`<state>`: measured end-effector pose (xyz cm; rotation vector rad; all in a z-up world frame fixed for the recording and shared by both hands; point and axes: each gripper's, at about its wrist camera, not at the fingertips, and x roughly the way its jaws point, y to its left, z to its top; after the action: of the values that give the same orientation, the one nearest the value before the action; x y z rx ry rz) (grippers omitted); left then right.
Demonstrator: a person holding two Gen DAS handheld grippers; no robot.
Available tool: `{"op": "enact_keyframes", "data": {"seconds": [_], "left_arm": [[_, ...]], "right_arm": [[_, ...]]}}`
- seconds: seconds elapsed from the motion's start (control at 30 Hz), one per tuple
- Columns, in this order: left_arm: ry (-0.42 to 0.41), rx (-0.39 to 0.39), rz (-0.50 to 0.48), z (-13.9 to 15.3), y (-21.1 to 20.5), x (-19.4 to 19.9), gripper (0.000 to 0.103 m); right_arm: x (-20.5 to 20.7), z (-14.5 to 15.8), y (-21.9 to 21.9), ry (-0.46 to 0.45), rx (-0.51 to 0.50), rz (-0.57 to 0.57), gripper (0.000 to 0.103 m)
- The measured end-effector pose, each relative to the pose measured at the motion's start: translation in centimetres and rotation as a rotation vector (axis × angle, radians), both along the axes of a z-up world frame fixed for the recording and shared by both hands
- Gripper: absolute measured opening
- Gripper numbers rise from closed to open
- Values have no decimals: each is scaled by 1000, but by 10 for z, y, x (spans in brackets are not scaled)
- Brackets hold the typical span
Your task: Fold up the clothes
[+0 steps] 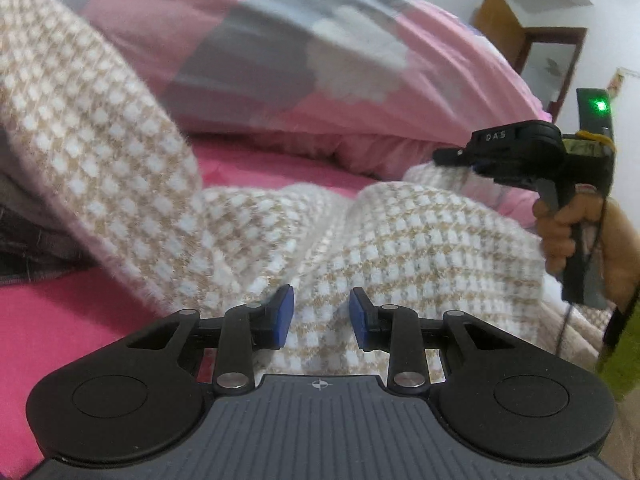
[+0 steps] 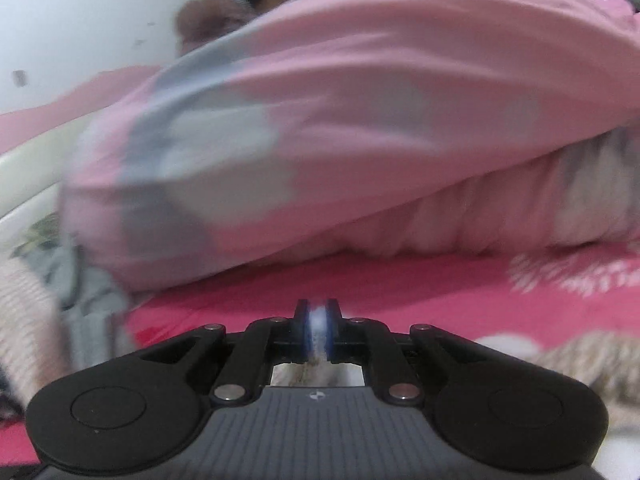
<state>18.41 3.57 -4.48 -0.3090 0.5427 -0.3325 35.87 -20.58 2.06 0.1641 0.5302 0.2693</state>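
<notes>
The left tool (image 1: 322, 316) points slightly downward over the checked cream-and-tan knit garment (image 1: 400, 240), its blue pads (image 1: 285, 316) standing apart with a ridge of the knit lying between them, not visibly squeezed. The garment is spread over the red bed sheet (image 1: 60, 320), one part rising toward 10 o'clock and the rest running off toward 3 o'clock. At 3 o'clock in the left wrist view, a hand (image 1: 560, 236) grips the handle of the right tool (image 1: 444, 156), which is held roughly level and points toward 9 o'clock, its tip at the garment's far edge. In its own view the right tool (image 2: 319, 332) is pressed together, pinching a thin pale strip of the knit. A pink and grey quilt (image 2: 360, 120) is heaped behind at 12 o'clock.
</notes>
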Motion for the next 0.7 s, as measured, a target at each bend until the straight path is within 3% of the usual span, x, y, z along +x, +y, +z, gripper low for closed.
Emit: {"op": "enact_keyframes", "data": {"seconds": [0.13, 0.27, 0.43, 0.5, 0.57, 0.7], "left_arm": [[-12, 42, -8, -1, -7, -3, 31], [-6, 72, -25, -5, -17, 4, 31], [25, 55, -25, -9, -14, 11, 31], [26, 53, -24, -9, -13, 10, 31], [25, 58, -23, -9, -13, 11, 31], [27, 59, -23, -8, -12, 12, 31]], "right_arm": [[31, 5, -8, -26, -6, -58, 8], [56, 6, -3, -56, -90, -54, 7], [85, -15, 5, 47, -186, -39, 10], [75, -5, -14, 41, -94, -81, 15], [50, 10, -46, 12, 98, -86, 19], [-6, 25, -77, 58, 206, -13, 19]]}}
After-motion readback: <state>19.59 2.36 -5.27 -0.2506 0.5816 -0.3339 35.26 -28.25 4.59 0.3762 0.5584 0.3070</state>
